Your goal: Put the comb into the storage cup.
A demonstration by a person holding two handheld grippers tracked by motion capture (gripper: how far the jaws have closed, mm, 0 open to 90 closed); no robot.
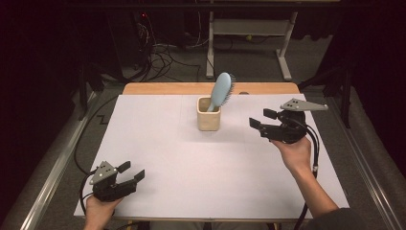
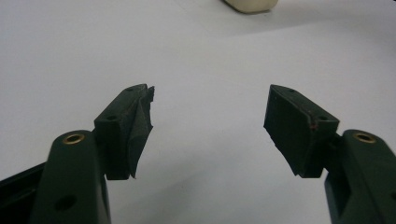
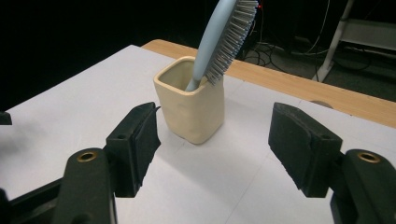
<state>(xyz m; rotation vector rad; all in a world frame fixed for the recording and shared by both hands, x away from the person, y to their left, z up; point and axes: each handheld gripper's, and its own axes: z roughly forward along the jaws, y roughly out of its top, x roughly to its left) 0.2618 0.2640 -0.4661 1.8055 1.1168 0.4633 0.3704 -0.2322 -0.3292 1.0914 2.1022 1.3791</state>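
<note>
Nearest to me, my left gripper [image 1: 128,173] rests low at the near left corner of the tabletop [image 1: 191,191], its jaws spread wide with nothing between them; in the left gripper view I see bare white surface ahead and the base of the cup [image 2: 251,4] far off at the top edge. I judge that this hand is parked here so it stays out of the way of the other.

Further out on the right, my right gripper [image 1: 262,120] hangs above the tabletop with its jaws also apart and empty, pointing leftward at the cup [image 1: 208,114]. In the right gripper view the cream cup [image 3: 191,105] stands just beyond the gap between the jaws, not touched by either.

The hairbrush [image 1: 221,91] stands handle-down in the cup, its blue head leaning up and to the right over the rim, bristles [image 3: 231,35] facing my right side. The square cup props it, which is why it tilts rather than falls. Lined up like this, my right gripper seems placed either to reach in for the brush or to draw clear of it.

Beyond the cup lies the wooden far edge [image 1: 167,88] of the tabletop.
</note>
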